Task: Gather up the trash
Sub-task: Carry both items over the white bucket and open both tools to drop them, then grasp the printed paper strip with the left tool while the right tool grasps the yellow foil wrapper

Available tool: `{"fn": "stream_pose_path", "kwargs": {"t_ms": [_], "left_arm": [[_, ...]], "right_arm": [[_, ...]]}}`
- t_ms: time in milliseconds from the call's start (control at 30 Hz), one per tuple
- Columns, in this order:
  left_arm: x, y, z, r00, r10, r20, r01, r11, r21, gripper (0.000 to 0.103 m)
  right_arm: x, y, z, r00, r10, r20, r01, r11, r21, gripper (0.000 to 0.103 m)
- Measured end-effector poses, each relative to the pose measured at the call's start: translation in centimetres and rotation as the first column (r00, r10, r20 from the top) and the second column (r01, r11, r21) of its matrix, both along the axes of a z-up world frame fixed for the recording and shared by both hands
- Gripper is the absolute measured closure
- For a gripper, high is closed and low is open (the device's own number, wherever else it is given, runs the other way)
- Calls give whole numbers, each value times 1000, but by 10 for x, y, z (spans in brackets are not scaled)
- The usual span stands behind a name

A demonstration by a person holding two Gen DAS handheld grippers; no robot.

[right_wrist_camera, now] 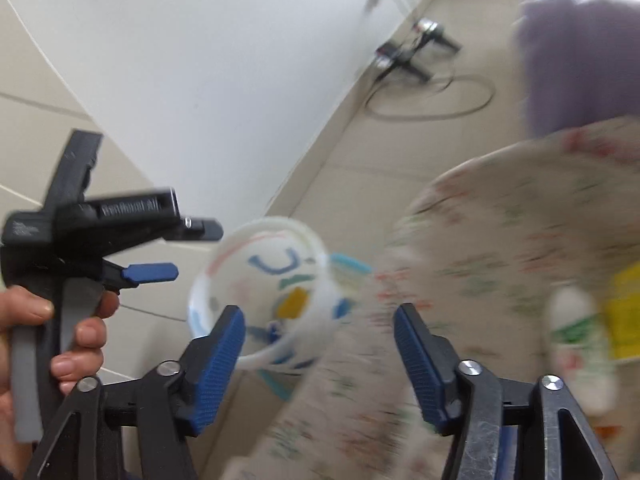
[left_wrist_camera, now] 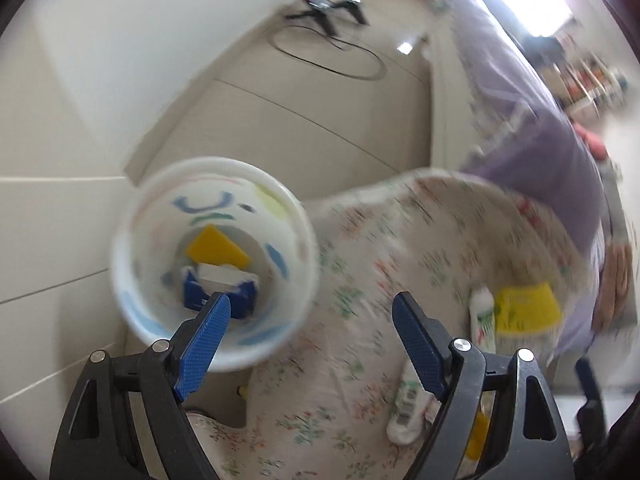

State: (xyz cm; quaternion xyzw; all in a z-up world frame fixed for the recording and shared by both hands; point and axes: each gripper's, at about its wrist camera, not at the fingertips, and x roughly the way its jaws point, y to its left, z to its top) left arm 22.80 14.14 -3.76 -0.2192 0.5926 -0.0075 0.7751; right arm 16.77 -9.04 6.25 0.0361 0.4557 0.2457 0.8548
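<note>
A white paper cup with coloured marks sits at the edge of a flowered cover. Inside it lie a yellow piece and a blue and white scrap. My left gripper is open just above and to the right of the cup, its left finger over the rim. The cup shows blurred in the right wrist view, where my right gripper is open and empty over it. The left gripper also shows there, at the left, held in a hand.
A white tube and a yellow packet lie on the flowered cover to the right. A purple blanket lies beyond. A black stand and a cable loop are on the beige floor by the white wall.
</note>
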Motion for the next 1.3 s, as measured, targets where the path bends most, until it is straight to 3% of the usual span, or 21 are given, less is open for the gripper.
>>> {"fn": "stream_pose_path", "kwargs": {"t_ms": [67,167,300,400,500,600,767,933,1100,1200,1267,1300], "left_arm": [[-6,-27,0,997,-77,3,77,997,-19,18],[-20,-71,-6,982,-190,-7,190,981,-27,18],[-38,-110,-21,962,-269,-49,270,963,9,20],[-54,-129,-20,946,-321,-47,320,947,-32,21],[-72,-142,-9,936,-351,-4,350,935,-50,21],[-89,-151,-8,933,-359,-4,358,931,-64,21],[-113,-161,-29,952,-297,-72,296,955,-28,21],[-116,-178,-66,955,-257,-146,250,966,-67,21],[-116,-184,-65,975,-208,-74,200,974,-105,26],[-116,-184,-62,981,-188,-54,183,979,-94,49],[-117,-187,-62,976,-210,-58,204,975,-91,81],[-118,-189,-61,975,-216,-58,210,973,-96,82]], "right_arm": [[-11,-41,20,996,-77,43,78,997,-26,13],[-31,-97,23,987,-156,30,157,987,-35,10],[-56,-130,-21,981,-187,-48,185,982,-39,9],[-62,-142,-64,955,-240,-176,227,970,-90,11],[-69,-145,-61,967,-183,-180,172,982,-73,14],[-87,-142,-52,981,-126,-145,112,989,-98,14],[-105,-132,-58,982,-36,-184,16,994,-110,20],[-103,-141,-70,968,-63,-242,38,994,-106,29],[-100,-154,-74,953,-120,-277,97,991,-96,45],[-98,-157,-78,944,-126,-306,111,992,-65,51],[-97,-156,-82,939,-133,-317,119,991,-64,60],[-96,-156,-83,938,-138,-319,124,990,-63,62]]}}
